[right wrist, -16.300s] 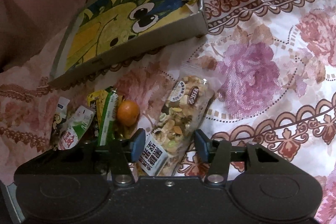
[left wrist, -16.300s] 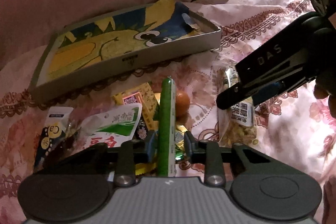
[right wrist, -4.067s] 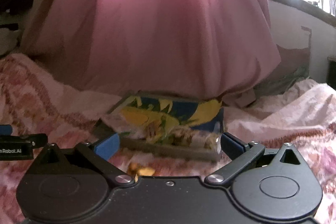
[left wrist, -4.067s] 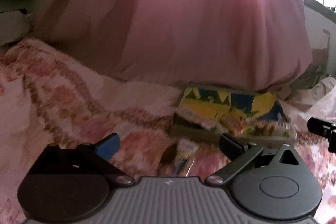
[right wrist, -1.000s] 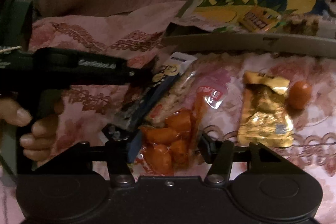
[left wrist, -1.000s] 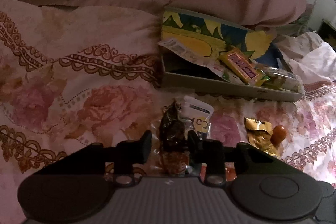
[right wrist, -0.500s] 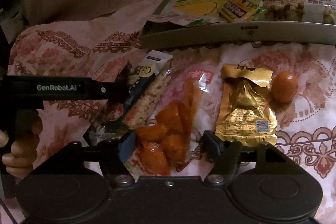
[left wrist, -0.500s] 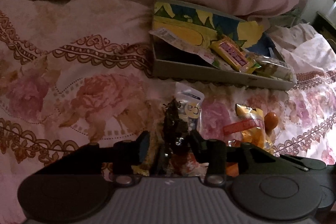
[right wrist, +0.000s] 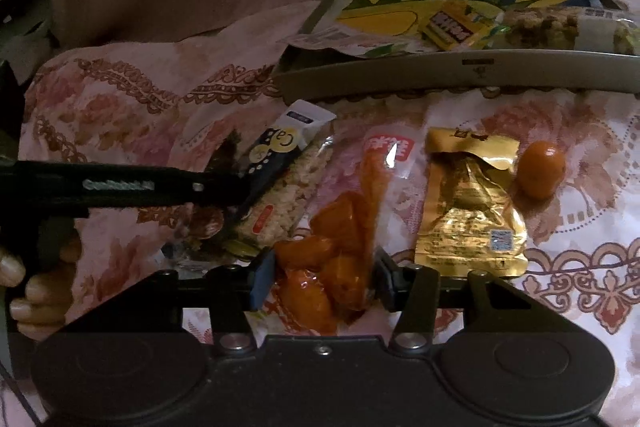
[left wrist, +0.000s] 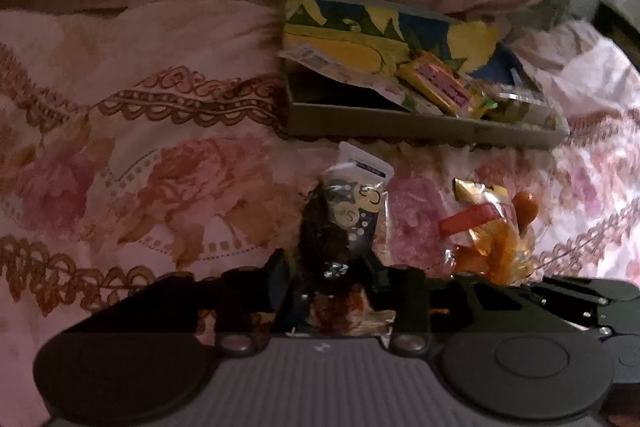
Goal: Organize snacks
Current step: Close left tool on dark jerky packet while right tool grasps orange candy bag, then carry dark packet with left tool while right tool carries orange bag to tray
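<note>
My left gripper (left wrist: 326,279) has its jaws closing, with its pads against a dark dried-fruit packet (left wrist: 324,239). A "Ca" cracker packet (left wrist: 360,199) lies against that packet. In the right wrist view the left gripper (right wrist: 236,187) reaches in from the left over the cracker packet (right wrist: 280,179). My right gripper (right wrist: 322,283) is also closing, and both pads touch a clear packet of orange pieces (right wrist: 332,247). A gold packet (right wrist: 468,211) and a small orange fruit (right wrist: 540,169) lie to its right. Behind them stands the cartoon-printed box (right wrist: 440,75).
The box (left wrist: 400,129) holds a yellow-purple bar (left wrist: 436,83), a flat white wrapper and a nut-mix packet (right wrist: 560,23). Everything rests on a floral pink bedspread (left wrist: 160,179), with a pink pillow behind. A person's hand (right wrist: 24,287) holds the left gripper's handle.
Both pairs of jaws stood wider half a second ago and have since narrowed onto their packets. The hands have barely shifted.
</note>
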